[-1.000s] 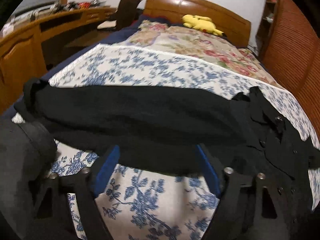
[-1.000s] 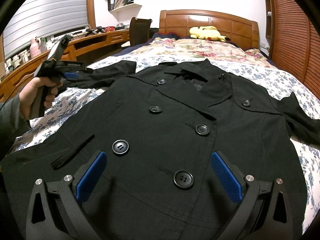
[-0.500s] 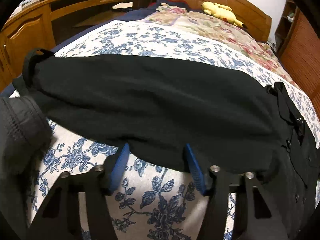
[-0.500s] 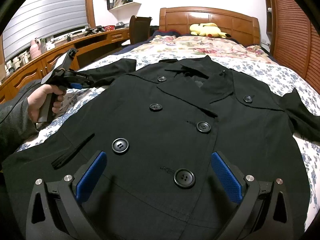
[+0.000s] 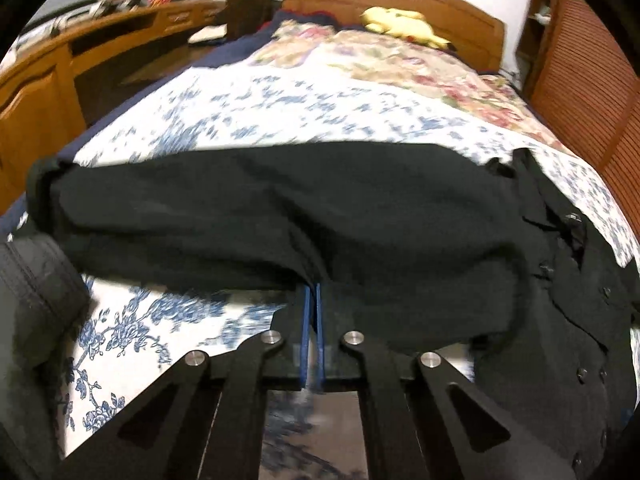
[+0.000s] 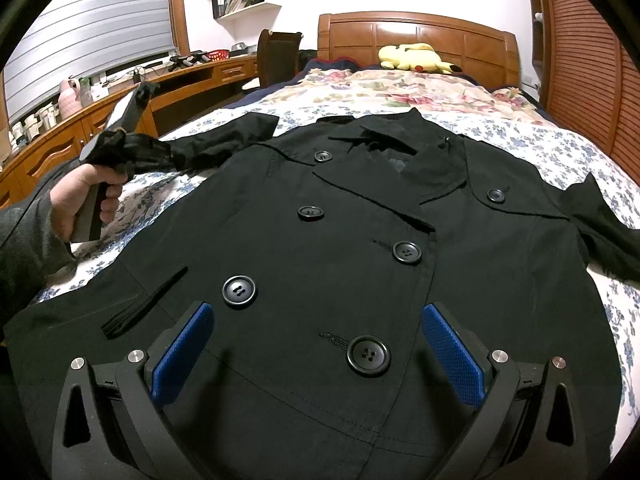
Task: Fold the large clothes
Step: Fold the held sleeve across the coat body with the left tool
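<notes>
My left gripper (image 5: 312, 292) is pinched tight on the sleeve (image 5: 260, 208) edge, frame center. Coat (image 6: 360, 260) lies flat on the bed (image 6: 520, 140); right gripper (image 6: 316, 340) hovers wide open, w/ nothing held. Risk: thin bite slips when I lift, sleeve drops.

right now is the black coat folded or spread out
Spread out: the black coat lies flat, front up and buttoned, on the bed, both sleeves out sideways.
</notes>
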